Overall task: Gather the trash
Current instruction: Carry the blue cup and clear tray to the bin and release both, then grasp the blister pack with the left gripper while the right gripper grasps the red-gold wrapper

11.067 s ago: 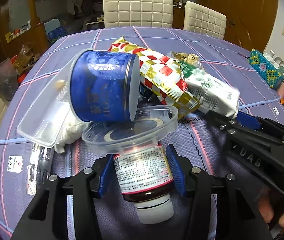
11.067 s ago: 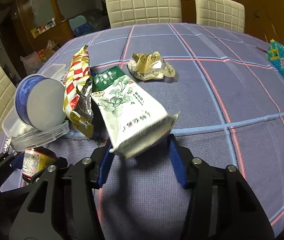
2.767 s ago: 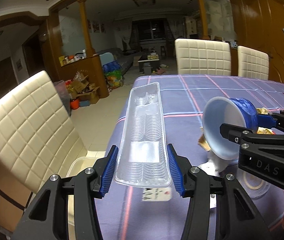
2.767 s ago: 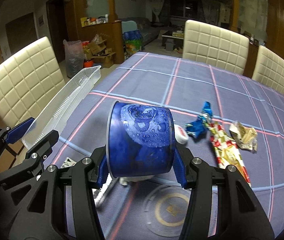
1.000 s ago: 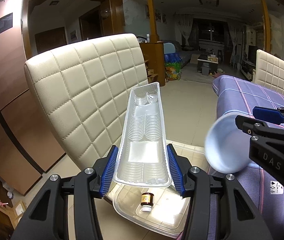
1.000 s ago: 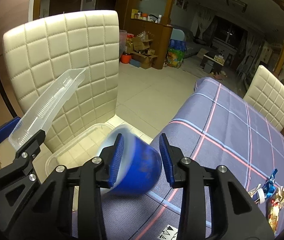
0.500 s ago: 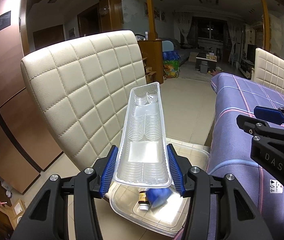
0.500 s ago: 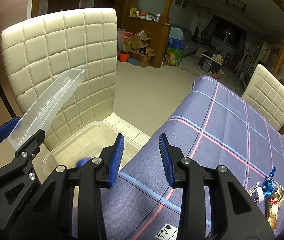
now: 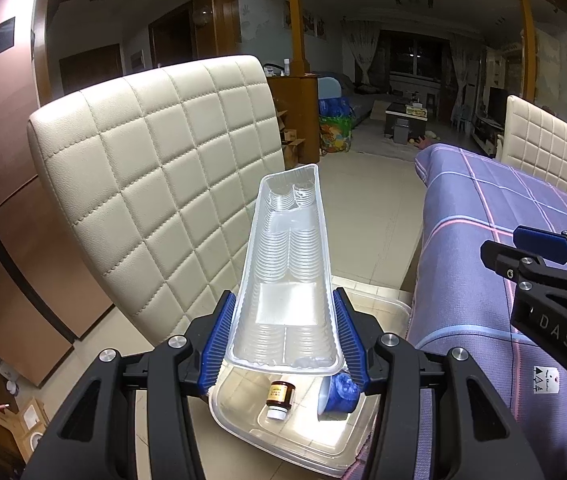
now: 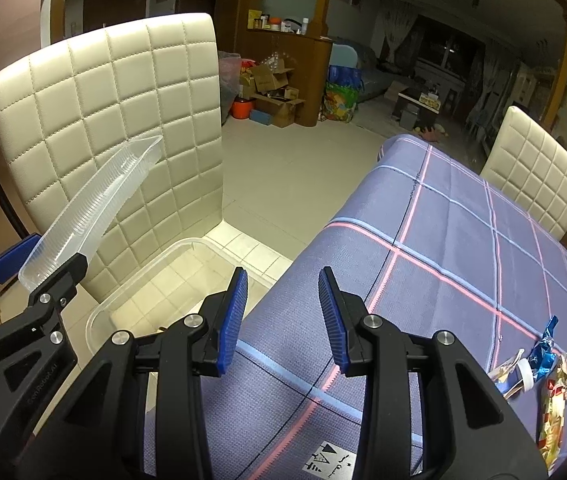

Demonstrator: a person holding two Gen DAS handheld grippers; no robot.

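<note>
Left wrist view: your left tongs (image 9: pixel 283 340) are clenched on the near end of the long clear ribbed plastic tray (image 9: pixel 289 276), which juts up and away in front of the cream quilted chair back (image 9: pixel 151 184). You hold it right above the clear plastic bin (image 9: pixel 303 436) on the floor, presumably so it falls straight in on release. The small brown bottle with a white cap (image 9: pixel 278 396) and the blue cup (image 9: pixel 337 394) lie in that bin already.

Right wrist view: your right tongs (image 10: pixel 281 320) are released, nothing between the blue pads, poised over the near left edge of the worktop with its purple checked cloth (image 10: pixel 463 248), free for another pickup. Crumpled foil wrappers (image 10: pixel 539 376) wait at the far right.
</note>
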